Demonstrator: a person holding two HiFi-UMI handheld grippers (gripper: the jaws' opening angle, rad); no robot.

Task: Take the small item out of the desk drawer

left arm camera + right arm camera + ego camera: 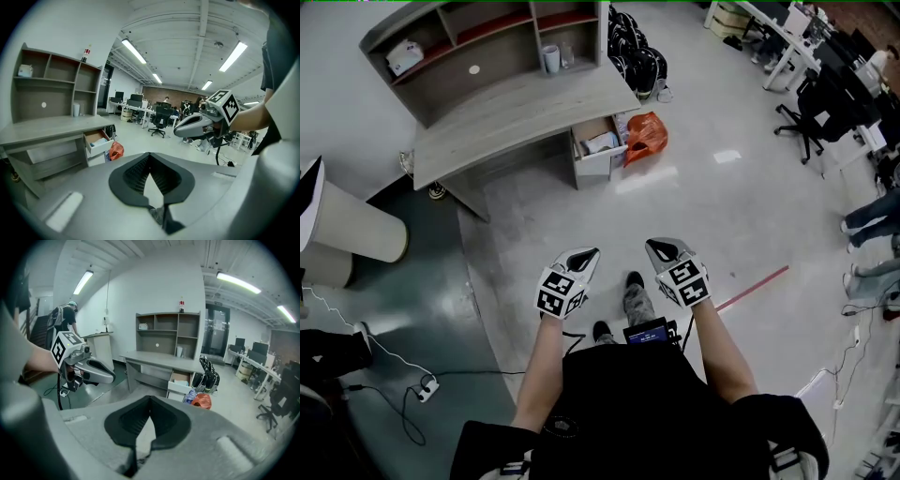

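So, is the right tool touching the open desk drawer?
Apart. The head view shows the right tool over bare floor, well short of the open drawer; its jaws are shut and empty.

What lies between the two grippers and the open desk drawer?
Only bare floor, seen in the head view; the orange bag sits beside the drawer, off that line.

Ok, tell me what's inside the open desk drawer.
The drawer is pulled out; a pale white-and-blue item lies inside. Too small to identify, and the drawer's rear is hidden under the desk.
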